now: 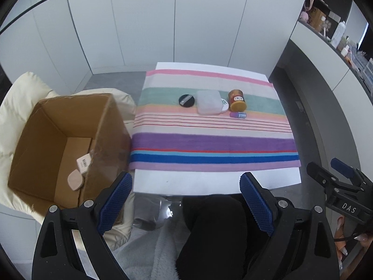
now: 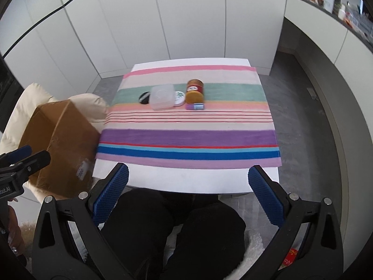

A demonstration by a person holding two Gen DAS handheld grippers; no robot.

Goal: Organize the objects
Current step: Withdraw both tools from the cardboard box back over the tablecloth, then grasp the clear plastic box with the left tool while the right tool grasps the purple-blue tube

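Both grippers hang short of the near table edge, jaws spread wide and empty: the left gripper (image 1: pixel 186 200) and the right gripper (image 2: pixel 188 193); the task's things sit well ahead in a row across the striped towel (image 1: pixel 209 140): black compact (image 1: pixel 186 99), translucent lidded box (image 1: pixel 209 102), small white jar (image 1: pixel 224 104), orange-lidded can (image 1: pixel 237 99), and a purple tube (image 1: pixel 237 115) lying crosswise; the cardboard box (image 1: pixel 67 144) stands open at the left, nearer the left gripper; nothing blocks the reach.
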